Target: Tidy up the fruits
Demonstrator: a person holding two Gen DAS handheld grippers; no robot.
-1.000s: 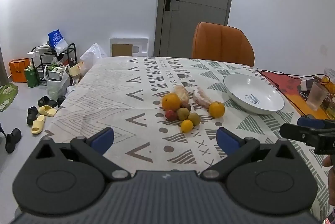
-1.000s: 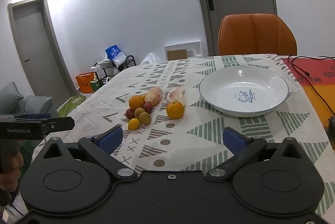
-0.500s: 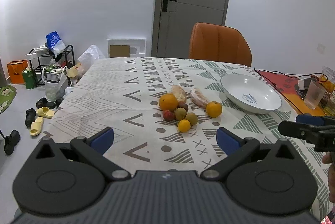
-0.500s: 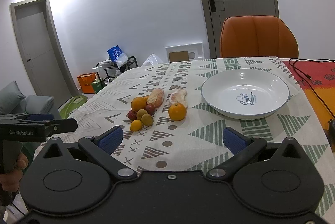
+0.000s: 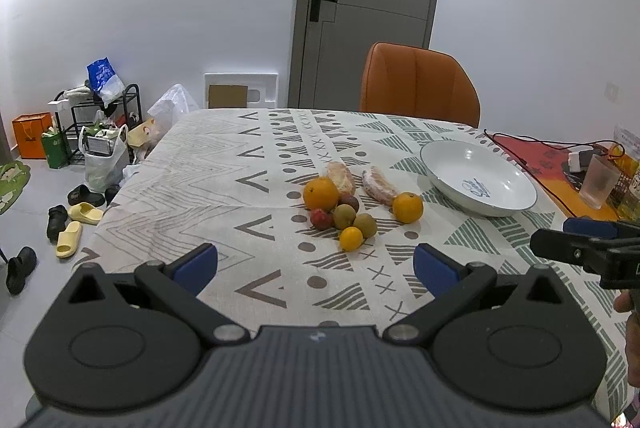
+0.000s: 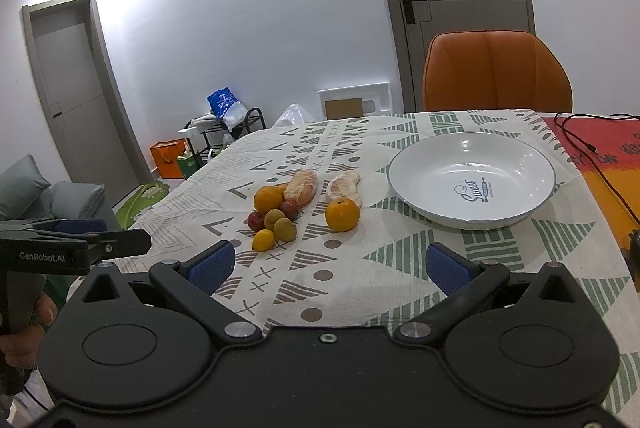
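Both grippers hung above the near edge of the table (image 6: 400, 268), nothing held. Left gripper (image 5: 316, 262): jaws spread wide, blue pads well apart. Right gripper (image 6: 330, 266): jaws likewise spread, empty. Fruit lay in a loose heap near the middle of the table, toward the left edge: a large orange (image 5: 321, 193) at the far side of the heap, small round fruits (image 5: 344, 217) touching one another in front of it, a small yellow citrus (image 5: 351, 238) nearest the grippers. A second orange (image 6: 342, 214) sat alone between the heap and the white bowl (image 6: 516, 214), touching a peeled segment (image 6: 344, 184); another peeled segment (image 6: 301, 183) leaned on the heap. The bowl stood empty toward the right edge, just short of a black cable (image 6: 608, 180) on the red cloth. Risks, as judged: round fruit would roll if nudged, so pinching one from the packed heap could scatter its neighbours toward the near or left edge. Peeled segments looked soft; a hard squeeze could crush them. Oranges looked wide for the jaws and could squirt out if caught off-centre. A drop from height could bounce fruit back out of the shallow bowl. The grippers were close enough side by side to clash if both reached for the heap.
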